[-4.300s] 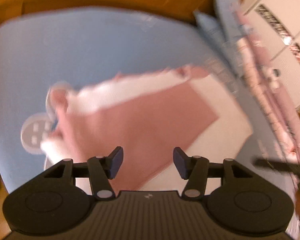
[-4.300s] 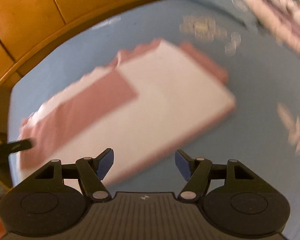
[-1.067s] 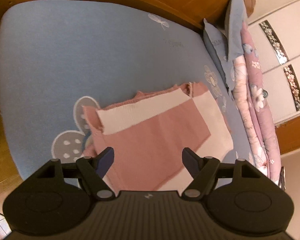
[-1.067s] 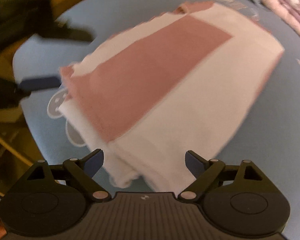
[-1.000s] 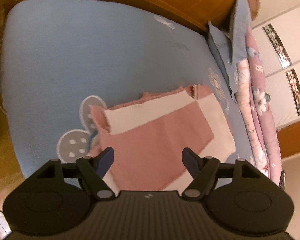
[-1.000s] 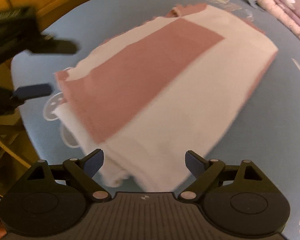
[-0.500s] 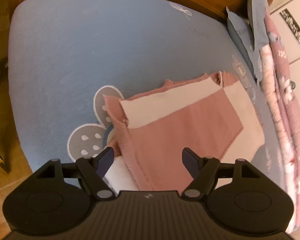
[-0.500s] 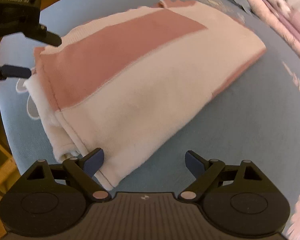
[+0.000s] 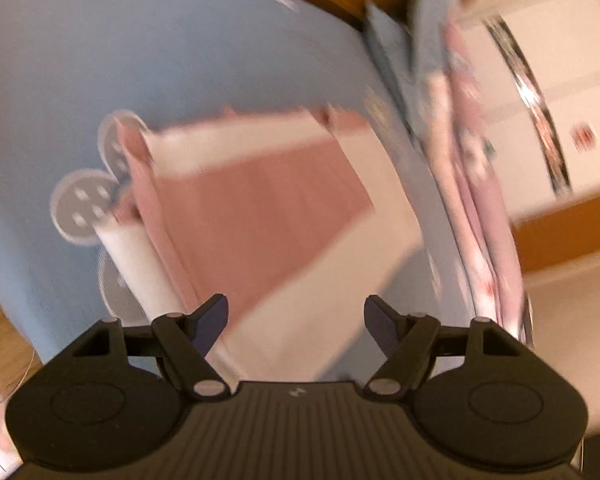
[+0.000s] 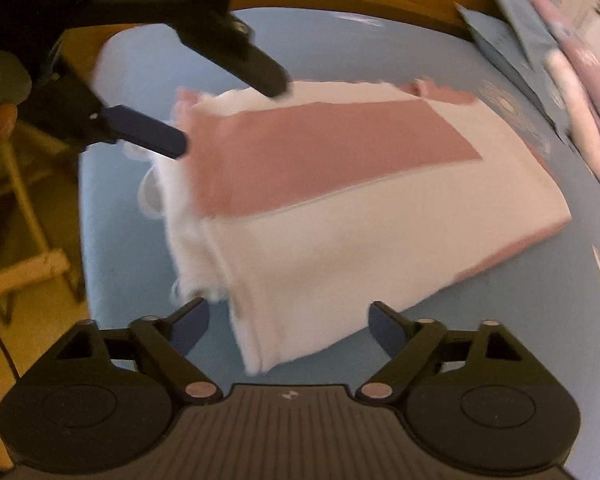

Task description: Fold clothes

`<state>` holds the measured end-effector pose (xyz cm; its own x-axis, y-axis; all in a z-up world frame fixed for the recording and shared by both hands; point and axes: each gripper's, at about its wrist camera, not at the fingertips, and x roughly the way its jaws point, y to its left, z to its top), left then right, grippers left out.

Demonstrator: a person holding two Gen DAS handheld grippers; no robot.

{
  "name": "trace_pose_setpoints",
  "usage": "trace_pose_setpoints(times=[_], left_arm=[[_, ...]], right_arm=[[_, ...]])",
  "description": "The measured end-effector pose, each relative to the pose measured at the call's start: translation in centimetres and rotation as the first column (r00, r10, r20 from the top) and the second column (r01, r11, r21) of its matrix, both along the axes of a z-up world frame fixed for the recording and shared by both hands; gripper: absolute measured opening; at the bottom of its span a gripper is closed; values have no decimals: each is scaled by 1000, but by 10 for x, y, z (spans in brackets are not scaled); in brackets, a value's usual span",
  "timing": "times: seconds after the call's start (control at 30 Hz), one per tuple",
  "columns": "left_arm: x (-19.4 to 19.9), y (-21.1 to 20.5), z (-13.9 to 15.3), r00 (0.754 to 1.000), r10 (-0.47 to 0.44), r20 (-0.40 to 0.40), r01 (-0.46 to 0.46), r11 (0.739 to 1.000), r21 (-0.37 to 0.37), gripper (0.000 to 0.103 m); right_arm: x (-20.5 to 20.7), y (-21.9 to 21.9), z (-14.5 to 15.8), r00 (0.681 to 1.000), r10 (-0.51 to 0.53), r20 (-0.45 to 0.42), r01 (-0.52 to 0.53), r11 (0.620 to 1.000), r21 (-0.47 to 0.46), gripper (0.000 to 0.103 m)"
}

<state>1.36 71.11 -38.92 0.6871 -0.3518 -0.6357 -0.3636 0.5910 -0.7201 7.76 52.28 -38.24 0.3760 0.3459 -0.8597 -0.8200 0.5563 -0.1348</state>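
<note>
On the blue bedsheet (image 10: 420,52) lies the folded pink-and-cream knit garment (image 10: 340,208). Left claw (image 9: 296,316) spread; right claw (image 10: 288,320), just narrowing, straddles its near corner, pinching nothing. Both should pinch every layer before folding.

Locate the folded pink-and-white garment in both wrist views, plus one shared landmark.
Left wrist: folded garment centre frame, running down to the open left gripper.
Right wrist: folded garment centre, its near corner between the open right gripper's fingers.
Shared landmark: floral quilt along the right edge.
</note>
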Motion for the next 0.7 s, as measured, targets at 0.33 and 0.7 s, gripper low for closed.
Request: trace_pose_setpoints(times=[0.33, 0.7], left_arm=[[12, -30, -14, 959, -282, 16, 276, 948, 157, 75], [14, -17, -61, 981, -193, 1, 192, 974, -122, 77]], right_arm=[[-15, 7, -19, 957, 284, 61, -282, 958, -48, 28], [-6, 9, -18, 969, 248, 12, -248, 968, -25, 14]])
